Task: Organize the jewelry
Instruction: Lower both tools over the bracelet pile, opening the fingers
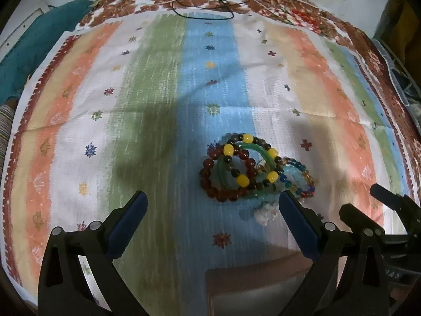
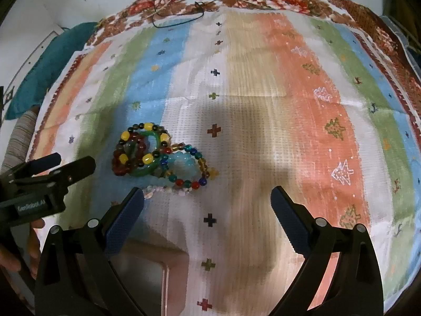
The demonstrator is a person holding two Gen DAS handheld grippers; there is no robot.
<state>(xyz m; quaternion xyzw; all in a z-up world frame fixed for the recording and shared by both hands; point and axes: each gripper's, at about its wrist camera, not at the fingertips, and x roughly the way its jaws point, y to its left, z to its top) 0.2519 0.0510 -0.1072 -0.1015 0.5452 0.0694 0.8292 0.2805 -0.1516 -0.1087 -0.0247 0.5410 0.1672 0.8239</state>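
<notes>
The left gripper (image 1: pixel 211 205) hangs wide open and empty, with the tangled pile of beaded bracelets (image 1: pixel 250 168) just ahead, right of frame centre. The right gripper (image 2: pixel 208 200) is equally spread and empty; there the pile (image 2: pixel 158 155) sits centre-left, so the left is nearer.

Cloth (image 1: pixel 147 84) striped orange, green, blue, white; bracelets (image 1: pixel 236 168) red, yellow, green.
</notes>
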